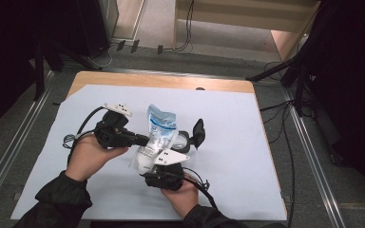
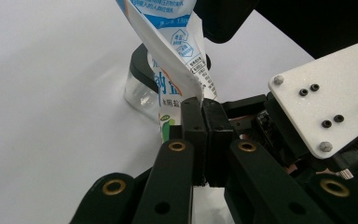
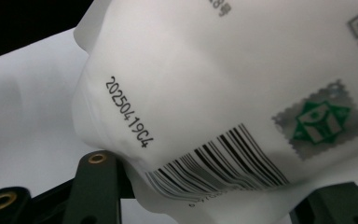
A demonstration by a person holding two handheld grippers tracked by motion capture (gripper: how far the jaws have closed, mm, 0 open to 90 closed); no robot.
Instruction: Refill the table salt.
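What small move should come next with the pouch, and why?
Probably tilt the pouch toward the small jar that stands behind it. The left gripper is shut on the pouch's edge, the right gripper holds its lower part, and the jar is on the table with a black lid beside it. Whether the pouch is already torn open, I cannot tell.
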